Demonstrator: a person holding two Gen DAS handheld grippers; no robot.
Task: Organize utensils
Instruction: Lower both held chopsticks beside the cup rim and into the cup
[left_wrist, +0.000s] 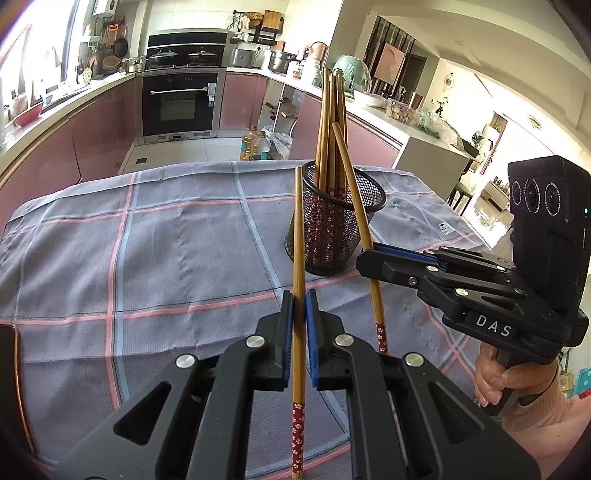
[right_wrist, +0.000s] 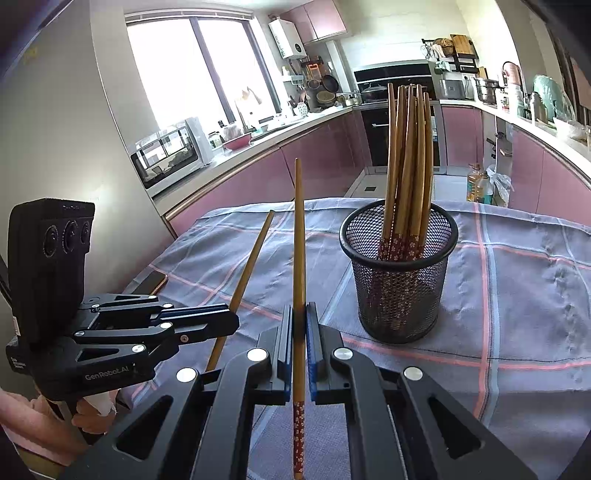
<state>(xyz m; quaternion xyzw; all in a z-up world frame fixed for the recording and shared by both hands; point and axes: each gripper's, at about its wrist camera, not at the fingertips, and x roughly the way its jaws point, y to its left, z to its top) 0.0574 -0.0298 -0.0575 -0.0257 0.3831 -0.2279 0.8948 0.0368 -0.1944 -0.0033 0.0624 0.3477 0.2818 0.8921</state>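
Between the closed jaws of the left gripper (left_wrist: 299, 306) sits a chopstick (left_wrist: 298, 236) of smooth, yellowish wood with a slight sheen, its thick end wrapped in a glossy red band with small pale flowers. The right gripper (right_wrist: 300, 321) clamps a second chopstick (right_wrist: 299, 236) of the same finish. Both grippers look like matt black plastic with blue ribbed pads (left_wrist: 311, 332) and bright round metal rivets. Beyond the jaws, the holder (right_wrist: 399, 273) is black wire mesh, and the tabletop cloth (left_wrist: 166, 240) is woven, matt, grey with pink checks.
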